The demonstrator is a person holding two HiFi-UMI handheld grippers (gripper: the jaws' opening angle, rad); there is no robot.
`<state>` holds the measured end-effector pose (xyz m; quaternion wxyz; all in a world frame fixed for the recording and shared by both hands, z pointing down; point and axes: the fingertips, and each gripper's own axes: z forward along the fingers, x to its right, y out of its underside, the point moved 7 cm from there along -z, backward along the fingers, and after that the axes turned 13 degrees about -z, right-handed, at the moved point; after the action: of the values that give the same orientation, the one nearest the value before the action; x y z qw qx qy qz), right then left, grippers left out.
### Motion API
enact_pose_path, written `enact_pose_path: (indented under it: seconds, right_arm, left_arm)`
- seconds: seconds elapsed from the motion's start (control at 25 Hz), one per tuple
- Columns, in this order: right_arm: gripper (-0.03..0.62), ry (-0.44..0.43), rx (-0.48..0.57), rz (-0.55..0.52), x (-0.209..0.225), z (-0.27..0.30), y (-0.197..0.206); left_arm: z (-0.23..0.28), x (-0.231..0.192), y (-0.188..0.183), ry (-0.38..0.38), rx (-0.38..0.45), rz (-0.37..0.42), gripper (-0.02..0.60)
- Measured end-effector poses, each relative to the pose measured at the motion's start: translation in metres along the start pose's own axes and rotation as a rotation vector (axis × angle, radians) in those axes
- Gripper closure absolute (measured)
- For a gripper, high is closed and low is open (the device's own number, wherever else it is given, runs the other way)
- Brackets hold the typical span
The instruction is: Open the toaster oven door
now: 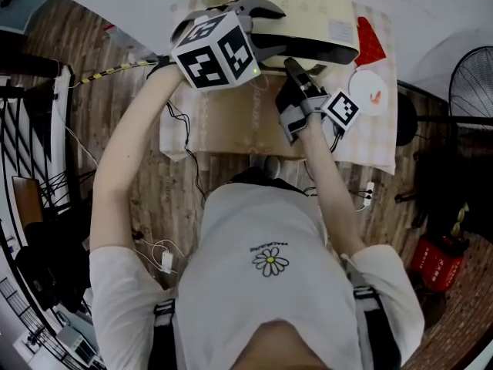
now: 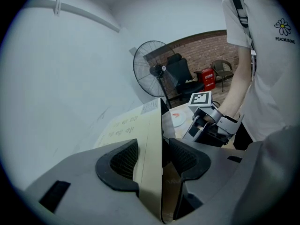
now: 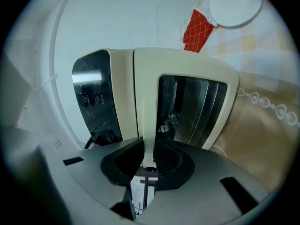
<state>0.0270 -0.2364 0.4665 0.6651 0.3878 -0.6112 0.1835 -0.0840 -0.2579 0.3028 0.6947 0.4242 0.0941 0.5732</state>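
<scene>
A cream metal toaster oven [image 3: 124, 93] stands on the cloth-covered counter [image 3: 267, 125], door not yet down. The right gripper [image 3: 149, 159] has its fingers [image 3: 122, 163] pinched on the oven's cream handle bar [image 3: 149, 121]. The left gripper [image 2: 153, 157] clamps the casing edge (2 holds). A jerky pull could slip off the bar or drag the oven.

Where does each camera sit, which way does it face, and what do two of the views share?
Head view: on the person's head, looking steeply down at the oven; both arms, shirt, left gripper and right gripper show.
Left gripper view: on the left gripper, looking along jaws clamping the oven's edge, towards a fan; shirt and right arm show.
Right gripper view: on the right gripper, facing the oven door, jaws shut on its handle; no body shows.
Shared: head and left gripper views both show the right gripper.
</scene>
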Motion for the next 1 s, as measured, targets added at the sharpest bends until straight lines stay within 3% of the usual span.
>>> enact_pose_path:
  seconds: [0.12,0.28,1.0]
  right_arm:
    - [0.534,-0.021,-0.045,0.013,0.004,-0.029,0.021]
    - [0.526,0.012,-0.073,0.004,0.020,-0.063,0.046]
    - [0.525,0.057,-0.058,0.007,0.018,-0.064,0.048]
  left_arm:
    - [0.001,0.002,0.002,0.003,0.006,0.005,0.359]
    - [-0.001,0.001,0.002,0.002,0.005,0.011,0.359]
    - [-0.001,0.002,0.001,-0.003,0.008,0.015,0.359]
